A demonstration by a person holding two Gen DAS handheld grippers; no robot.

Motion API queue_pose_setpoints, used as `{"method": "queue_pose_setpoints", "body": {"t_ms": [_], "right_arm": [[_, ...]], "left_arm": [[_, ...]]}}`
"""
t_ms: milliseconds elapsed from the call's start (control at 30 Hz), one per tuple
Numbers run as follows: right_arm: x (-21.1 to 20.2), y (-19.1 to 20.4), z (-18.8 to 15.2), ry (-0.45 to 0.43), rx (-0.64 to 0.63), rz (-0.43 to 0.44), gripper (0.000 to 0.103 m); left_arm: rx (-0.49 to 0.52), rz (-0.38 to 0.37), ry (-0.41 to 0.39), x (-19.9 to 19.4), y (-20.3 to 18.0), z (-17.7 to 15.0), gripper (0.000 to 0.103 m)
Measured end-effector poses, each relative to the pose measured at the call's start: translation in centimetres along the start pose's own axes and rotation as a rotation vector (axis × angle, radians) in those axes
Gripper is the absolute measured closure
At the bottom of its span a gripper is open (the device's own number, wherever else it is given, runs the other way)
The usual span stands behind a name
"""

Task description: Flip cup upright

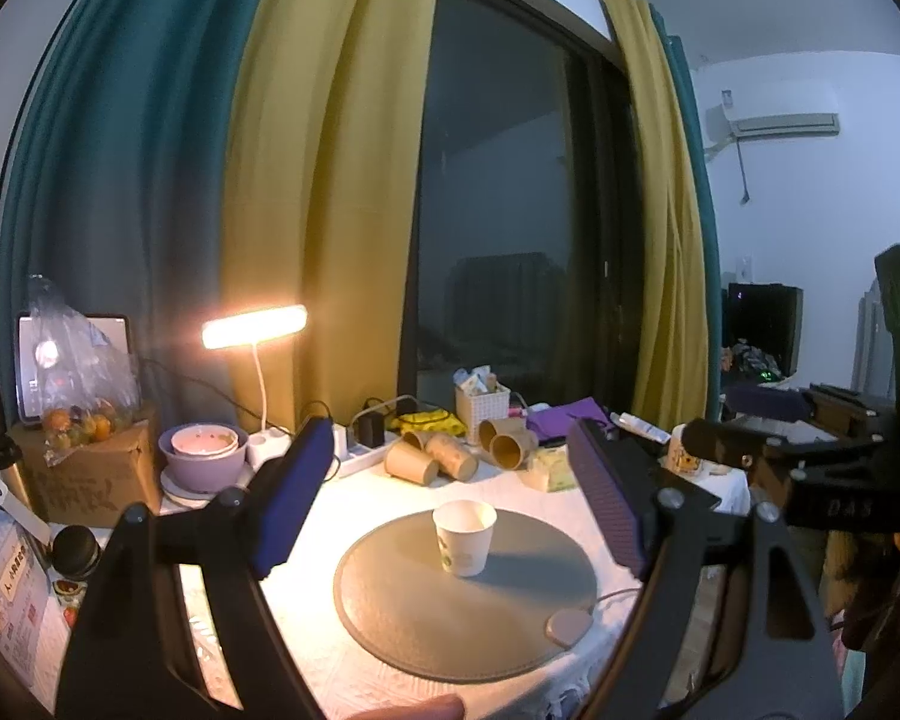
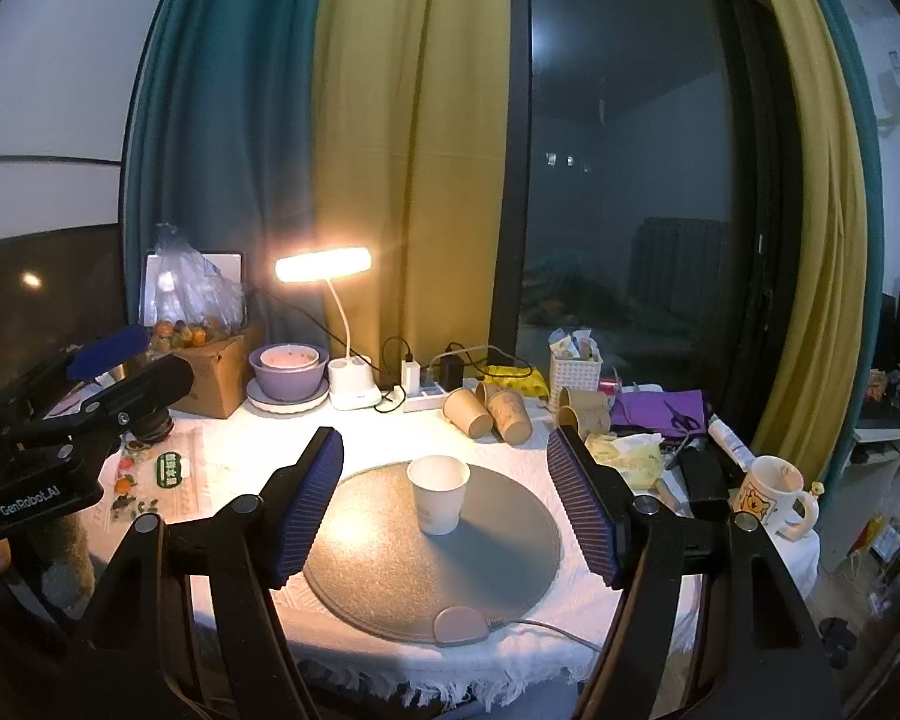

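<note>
Cup (image 2: 438, 493) stands upright on mat (image 2: 510, 564), mouth up; both grippers' jaws spread, empty.

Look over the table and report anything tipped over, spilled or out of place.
The white cup stands upright on the grey mat, nothing spilled. Behind it, several brown paper cups lie tipped on their sides near the power strip. Both tongs are open, holding nothing.

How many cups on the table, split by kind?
White paper cup, upright on the round grey mat: 1
Brown paper cups, on their sides behind the mat: 4 ()
Ceramic mug with cartoon print, upright at the right edge: 1
Total: 6
</note>
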State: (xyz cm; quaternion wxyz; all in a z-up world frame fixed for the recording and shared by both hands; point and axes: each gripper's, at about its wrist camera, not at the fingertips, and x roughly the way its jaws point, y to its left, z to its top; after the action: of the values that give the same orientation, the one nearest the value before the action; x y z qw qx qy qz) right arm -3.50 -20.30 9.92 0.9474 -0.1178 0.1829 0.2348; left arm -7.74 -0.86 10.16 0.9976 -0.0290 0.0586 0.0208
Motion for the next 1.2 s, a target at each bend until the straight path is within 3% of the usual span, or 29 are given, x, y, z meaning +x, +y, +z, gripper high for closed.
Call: {"method": "queue_pose_setpoints", "body": {"t_ms": [1200], "right_arm": [[0.25, -0.17, -0.42, 0.019, 0.006, 0.002, 0.029]], "left_arm": [[-0.008, -0.005, 0.019, 0.22, -0.58, -0.51, 0.022]]}}
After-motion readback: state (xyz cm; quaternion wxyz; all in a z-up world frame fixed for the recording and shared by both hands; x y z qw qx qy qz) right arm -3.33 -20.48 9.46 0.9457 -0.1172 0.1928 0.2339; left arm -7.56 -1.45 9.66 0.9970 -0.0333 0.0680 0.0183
